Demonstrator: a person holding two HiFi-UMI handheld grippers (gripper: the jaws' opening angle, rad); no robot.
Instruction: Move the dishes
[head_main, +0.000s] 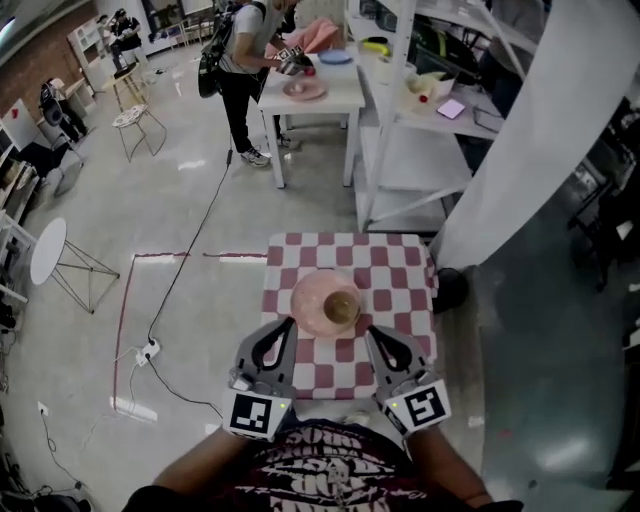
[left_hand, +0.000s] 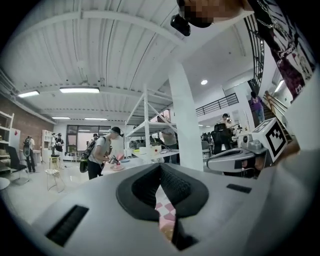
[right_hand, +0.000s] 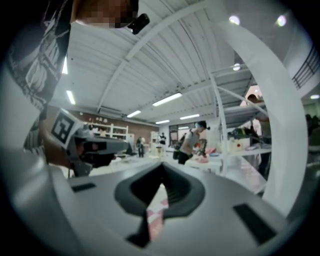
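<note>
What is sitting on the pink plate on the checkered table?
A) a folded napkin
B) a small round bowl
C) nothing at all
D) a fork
B: the head view shows a small round bowl resting on the pink plate, which lies on the checkered table.

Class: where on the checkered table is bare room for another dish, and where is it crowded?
Free: the checkered cloth beyond the pink plate and to its right. Crowded: the near edge, where the left claw and right claw flank the plate.
</note>
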